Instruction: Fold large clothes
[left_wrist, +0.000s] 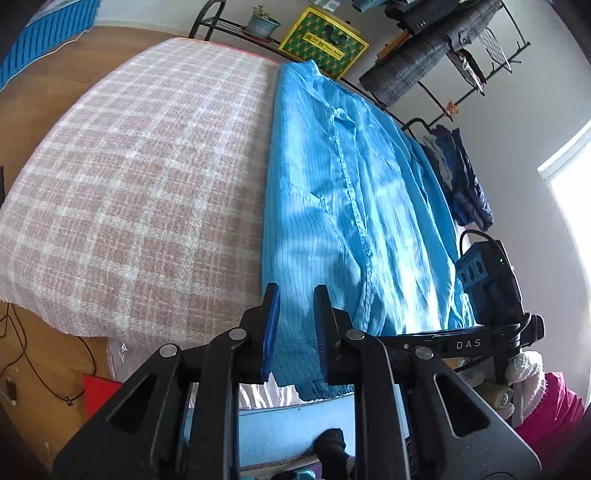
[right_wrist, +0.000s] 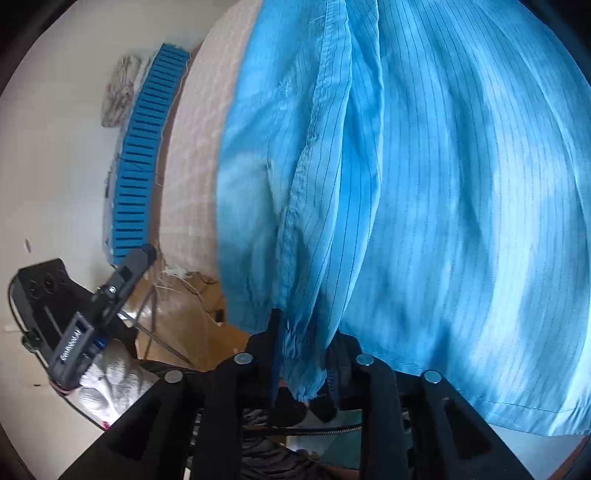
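Daylight pours in from a window (left_wrist: 570, 199) at the right edge of the left wrist view, blown out to plain white, and it lays soft bright patches and shadows across the blue garment (left_wrist: 354, 206). In the right wrist view the same cloth (right_wrist: 443, 184) glows unevenly and looks slightly smeared toward the right. Both pictures bend hard at the rim, with dark corners, and the checked blanket (left_wrist: 140, 177) bulges like a dome.

A lived-in home bedroom: a pink-checked blanket (left_wrist: 129, 177) is covering the bed, and clothes are hanging on a black metal rack (left_wrist: 443, 48) at the far wall.
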